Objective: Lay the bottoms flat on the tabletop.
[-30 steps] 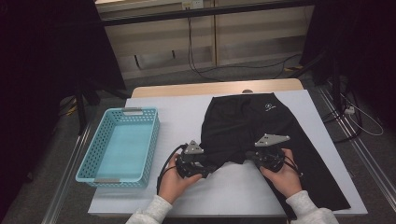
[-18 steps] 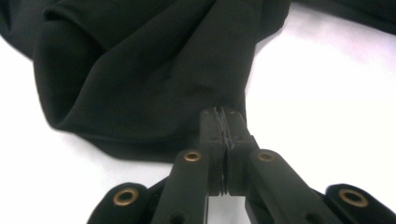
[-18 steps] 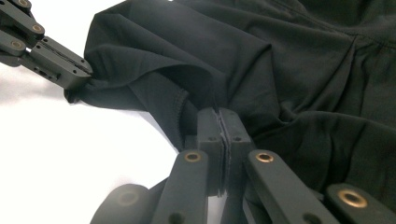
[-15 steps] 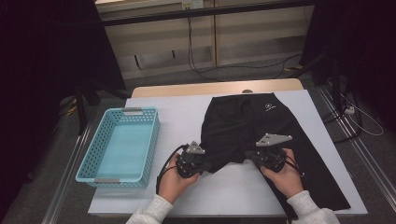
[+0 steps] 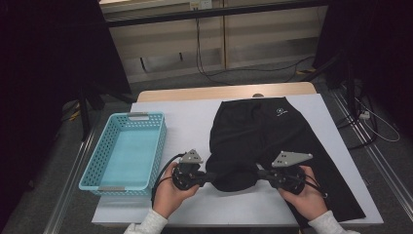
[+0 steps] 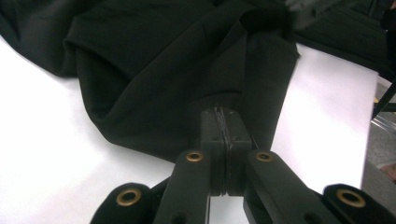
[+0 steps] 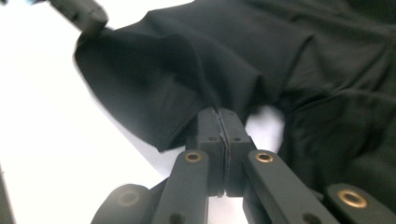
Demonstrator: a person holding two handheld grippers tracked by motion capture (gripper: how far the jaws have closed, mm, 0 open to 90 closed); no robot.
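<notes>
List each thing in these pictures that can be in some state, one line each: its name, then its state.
Black garment: spread on the table, near end bunched and pinched at both sides.
Blue basket: upright, empty.
Left gripper: shut on the garment.
Right gripper: shut on the garment.

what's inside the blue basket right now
The blue basket looks empty: its pale floor shows bare in the high view. The black garment lies on the table beside it, pinched by both grippers.

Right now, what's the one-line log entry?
left gripper: shut on black garment | right gripper: shut on it | blue basket: empty
</notes>
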